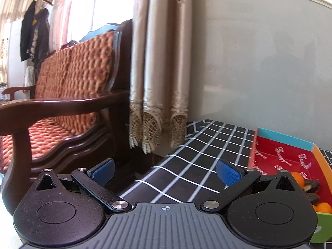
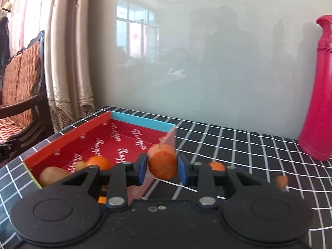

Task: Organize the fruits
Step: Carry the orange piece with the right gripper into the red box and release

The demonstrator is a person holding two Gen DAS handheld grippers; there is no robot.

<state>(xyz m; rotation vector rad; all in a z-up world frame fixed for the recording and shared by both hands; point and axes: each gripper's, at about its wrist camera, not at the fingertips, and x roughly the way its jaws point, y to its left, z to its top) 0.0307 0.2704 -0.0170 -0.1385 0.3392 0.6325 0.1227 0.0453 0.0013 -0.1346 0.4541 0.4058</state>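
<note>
**Carrot piece held at the box edge**

My right tongs [image 2: 162, 171] grip a carrot piece [image 2: 162, 162] just above the red box's [image 2: 62, 145] near wall. My left tongs [image 1: 165, 171] stand wide and empty; free checkered tablecloth [image 1: 186, 178] lies ahead.

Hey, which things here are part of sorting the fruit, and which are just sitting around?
Part of the job:
right gripper, shut on an orange fruit piece
red box with fruit inside
loose orange pieces on the tablecloth
left gripper, open

Lying about:
pink bottle
wooden bench
curtain
</note>
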